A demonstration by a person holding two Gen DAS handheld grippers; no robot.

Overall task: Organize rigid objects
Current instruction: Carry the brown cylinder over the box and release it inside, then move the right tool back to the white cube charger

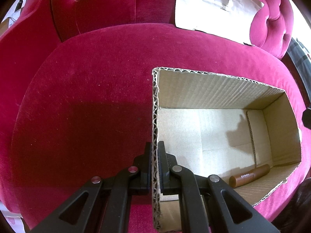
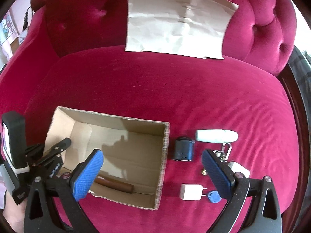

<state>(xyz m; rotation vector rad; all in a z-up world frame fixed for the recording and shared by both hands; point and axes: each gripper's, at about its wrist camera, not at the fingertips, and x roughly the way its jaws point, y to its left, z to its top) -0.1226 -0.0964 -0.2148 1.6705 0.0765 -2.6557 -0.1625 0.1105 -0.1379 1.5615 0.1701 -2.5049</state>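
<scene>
An open cardboard box (image 1: 213, 89) (image 2: 165, 155) sits on a magenta velvet seat. My left gripper (image 1: 155, 155) is shut on the box's left wall; it also shows in the right wrist view (image 2: 58, 147). A brown tube (image 1: 249, 175) (image 2: 116, 184) lies inside the box. My right gripper (image 2: 153, 167) is open and empty above the box's right wall. Right of the box lie a dark jar (image 2: 182, 149), a pale green tube (image 2: 215, 136), a white plug (image 2: 191, 192), a blue tag (image 2: 213, 196), a metal clip (image 2: 226, 149) and a white block (image 2: 240, 169).
A crumpled sheet of brown paper (image 2: 175, 23) (image 1: 213, 5) leans on the tufted backrest (image 2: 81, 19). The seat cushion (image 2: 194, 97) spreads behind the box. An armrest (image 2: 272, 29) rises at the right.
</scene>
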